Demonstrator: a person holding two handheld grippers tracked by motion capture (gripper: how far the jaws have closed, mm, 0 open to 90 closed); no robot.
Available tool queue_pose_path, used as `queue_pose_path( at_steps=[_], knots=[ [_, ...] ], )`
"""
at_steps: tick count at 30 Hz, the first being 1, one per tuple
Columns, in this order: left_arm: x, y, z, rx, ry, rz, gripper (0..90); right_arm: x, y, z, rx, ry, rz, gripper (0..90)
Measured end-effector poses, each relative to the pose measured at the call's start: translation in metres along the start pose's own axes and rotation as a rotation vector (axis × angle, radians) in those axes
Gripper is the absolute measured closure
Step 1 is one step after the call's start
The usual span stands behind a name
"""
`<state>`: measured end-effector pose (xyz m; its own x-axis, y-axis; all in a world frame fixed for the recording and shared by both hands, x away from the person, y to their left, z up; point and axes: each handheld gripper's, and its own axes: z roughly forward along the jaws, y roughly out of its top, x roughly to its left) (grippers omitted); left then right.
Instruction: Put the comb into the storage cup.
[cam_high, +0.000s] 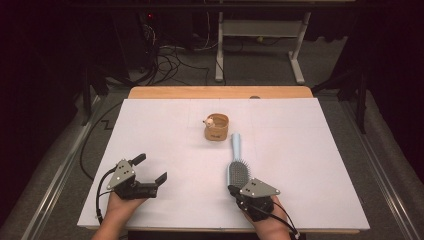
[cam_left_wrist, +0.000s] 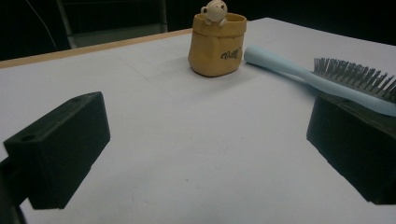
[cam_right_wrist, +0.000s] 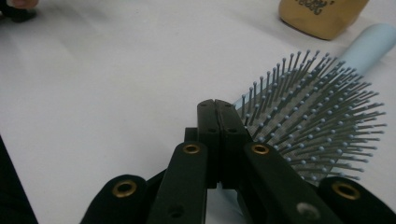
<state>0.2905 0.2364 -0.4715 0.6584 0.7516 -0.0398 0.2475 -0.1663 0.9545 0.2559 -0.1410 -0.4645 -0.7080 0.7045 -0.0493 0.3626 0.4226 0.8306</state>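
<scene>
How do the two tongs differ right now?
The left tongs stand wide open with nothing between the jaws; the right tongs are shut, jaws pressed together. The left tongs sit apart from the hairbrush; the right tongs are at its bristle head. Both are black and hand-held low over the white table.

Dark cursive lettering on the tan pot (cam_left_wrist: 217, 44) is unreadable.

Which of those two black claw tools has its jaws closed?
The right gripper, beside the blue hairbrush: its jaws meet with nothing between them. The left gripper stands wide open.
</scene>
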Motion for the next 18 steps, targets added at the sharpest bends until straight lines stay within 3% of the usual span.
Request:
queue_pose_path(
  at_steps=[18],
  knots=[
    [0.001,0.0,0.0,-0.002,0.0,-0.006,0.1,-0.042,-0.015,-0.024,-0.005,-0.102,0.088,90.0]
  ],
)
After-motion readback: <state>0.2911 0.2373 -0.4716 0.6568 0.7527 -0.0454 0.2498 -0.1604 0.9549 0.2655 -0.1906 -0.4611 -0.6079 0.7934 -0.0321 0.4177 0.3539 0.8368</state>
